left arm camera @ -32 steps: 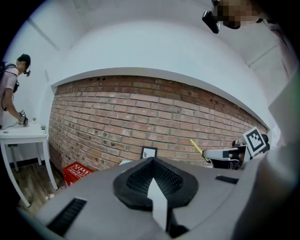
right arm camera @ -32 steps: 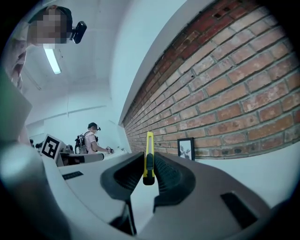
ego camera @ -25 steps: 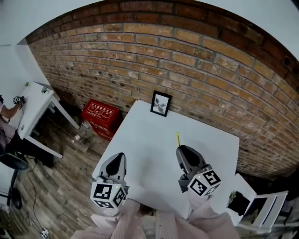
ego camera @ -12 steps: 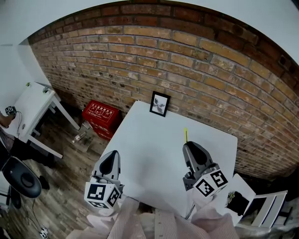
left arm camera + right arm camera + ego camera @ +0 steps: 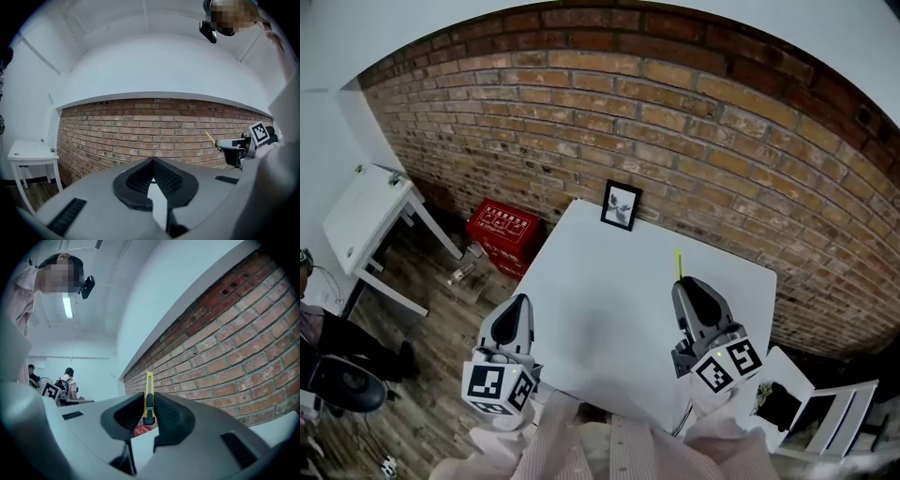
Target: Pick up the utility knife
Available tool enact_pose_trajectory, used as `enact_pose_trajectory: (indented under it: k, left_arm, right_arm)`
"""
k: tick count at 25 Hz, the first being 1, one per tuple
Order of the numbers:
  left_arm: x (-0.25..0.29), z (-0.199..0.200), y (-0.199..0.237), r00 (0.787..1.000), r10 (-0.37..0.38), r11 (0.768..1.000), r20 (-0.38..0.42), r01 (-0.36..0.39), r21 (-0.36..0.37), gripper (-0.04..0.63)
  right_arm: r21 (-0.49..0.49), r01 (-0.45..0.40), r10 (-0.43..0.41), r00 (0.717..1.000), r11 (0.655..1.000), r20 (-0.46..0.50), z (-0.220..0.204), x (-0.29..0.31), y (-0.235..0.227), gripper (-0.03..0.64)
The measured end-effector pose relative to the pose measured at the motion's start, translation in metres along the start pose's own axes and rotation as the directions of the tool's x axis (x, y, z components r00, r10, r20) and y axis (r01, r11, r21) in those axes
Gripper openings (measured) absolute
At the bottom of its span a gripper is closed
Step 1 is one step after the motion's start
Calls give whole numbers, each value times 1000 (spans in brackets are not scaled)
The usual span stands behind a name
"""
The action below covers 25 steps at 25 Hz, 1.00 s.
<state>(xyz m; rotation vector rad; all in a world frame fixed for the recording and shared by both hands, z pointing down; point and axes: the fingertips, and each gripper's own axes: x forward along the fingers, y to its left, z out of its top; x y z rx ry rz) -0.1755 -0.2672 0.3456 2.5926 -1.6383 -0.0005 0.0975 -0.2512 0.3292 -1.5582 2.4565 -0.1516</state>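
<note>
We cannot read the white print on the red crate (image 5: 502,228) by the brick wall (image 5: 675,122); it is too small. Our right gripper (image 5: 686,286) has its jaws narrowed tight onto the yellow utility knife (image 5: 678,263), held above the white table (image 5: 609,272) with its tip towards the wall. Our left gripper (image 5: 519,305) has its jaws together on nothing.

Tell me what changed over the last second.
The right tongs, clamped on the yellow utility knife, moved farther toward the brick wall. The left tongs, shut and empty, shifted left toward the table's edge. Nothing was grabbed or released; the picture frame stayed put.
</note>
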Motion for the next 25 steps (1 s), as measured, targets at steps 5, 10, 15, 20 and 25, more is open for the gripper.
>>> enact_pose_trajectory:
  k: [5, 10, 15, 20, 25]
  left_arm:
    - [-2, 1, 2, 1000, 5, 1000, 3, -5, 6, -6]
    - [-3, 1, 0, 1000, 2, 1000, 3, -2, 4, -6]
    - [-2, 0, -2, 1000, 0, 1000, -2, 0, 6, -6]
    - [-2, 0, 0, 1000, 2, 1000, -7, -2, 9, -6]
    - [-2, -2, 0, 1000, 5, 1000, -20, -5, 24, -6]
  right_arm:
    - [-1, 2, -2, 1000, 1000, 1, 0, -1, 1, 67]
    - [-4, 12, -12, 1000, 1000, 2, 0, -4, -1, 67]
    - [-9, 16, -16, 1000, 1000, 3, 2, -6, -2, 67]
    - [-13, 20, -20, 1000, 1000, -4, 0, -6, -2, 67]
    - [-10, 24, -24, 1000, 1000, -9, -1, -6, -3, 67]
